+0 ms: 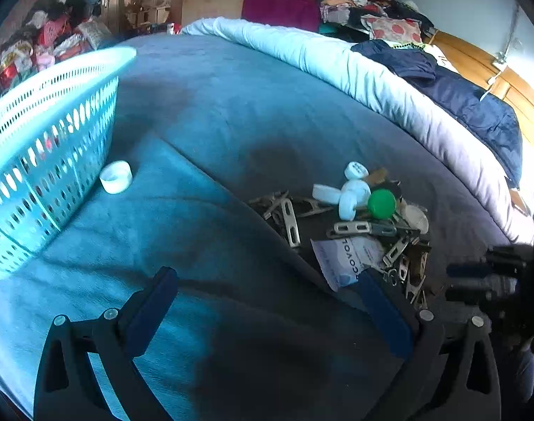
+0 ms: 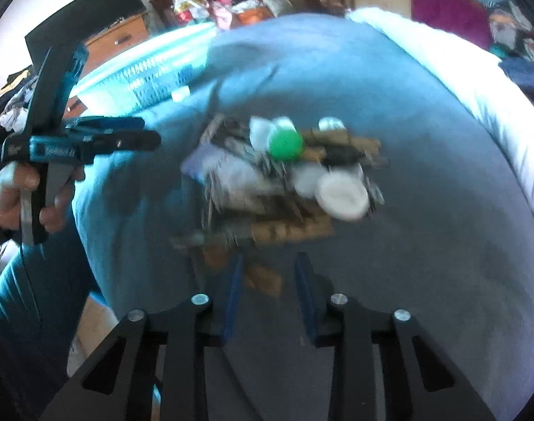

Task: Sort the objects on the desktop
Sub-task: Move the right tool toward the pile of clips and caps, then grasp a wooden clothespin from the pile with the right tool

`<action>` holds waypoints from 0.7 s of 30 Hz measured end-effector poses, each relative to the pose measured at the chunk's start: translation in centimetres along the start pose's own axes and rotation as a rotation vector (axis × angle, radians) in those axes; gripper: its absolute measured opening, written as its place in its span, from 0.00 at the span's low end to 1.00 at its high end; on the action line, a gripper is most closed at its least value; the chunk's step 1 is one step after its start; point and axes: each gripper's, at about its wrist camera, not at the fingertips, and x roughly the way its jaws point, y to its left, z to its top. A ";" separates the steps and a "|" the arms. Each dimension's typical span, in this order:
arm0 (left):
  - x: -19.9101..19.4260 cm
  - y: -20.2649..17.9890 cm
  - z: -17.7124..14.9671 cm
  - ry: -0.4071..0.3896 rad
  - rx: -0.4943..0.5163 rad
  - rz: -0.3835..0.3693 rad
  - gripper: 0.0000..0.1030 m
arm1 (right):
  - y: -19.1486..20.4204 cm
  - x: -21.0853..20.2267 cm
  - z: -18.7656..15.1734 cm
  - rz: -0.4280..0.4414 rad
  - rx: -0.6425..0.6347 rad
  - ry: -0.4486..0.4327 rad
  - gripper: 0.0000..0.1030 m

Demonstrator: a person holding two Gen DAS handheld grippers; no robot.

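Right gripper (image 2: 268, 273) part-open, empty.

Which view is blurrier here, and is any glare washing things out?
Right wrist view: motion blur smears the pile, though the green cap stays recognisable. Left wrist view: sharper, but glare bleaches the basket rim and the far right edge.

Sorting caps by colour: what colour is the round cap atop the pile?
Green cap; clearest in left wrist view.

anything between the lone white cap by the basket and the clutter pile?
Nothing. In the left wrist view, only bare blue bedspread separates the white cap beside the basket from the pile.
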 end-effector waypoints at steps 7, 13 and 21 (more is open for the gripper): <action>-0.6 -0.8 -0.8 0.032 0.003 -0.060 1.00 | 1.6 1.8 1.3 0.032 -0.165 -0.006 0.28; -1.8 -1.5 -1.1 0.065 0.054 -0.097 1.00 | 1.6 4.0 3.4 0.055 -0.217 -0.005 0.34; -2.1 -2.0 -1.9 0.108 0.086 -0.149 1.00 | 2.6 3.9 2.5 0.075 -0.220 -0.019 0.35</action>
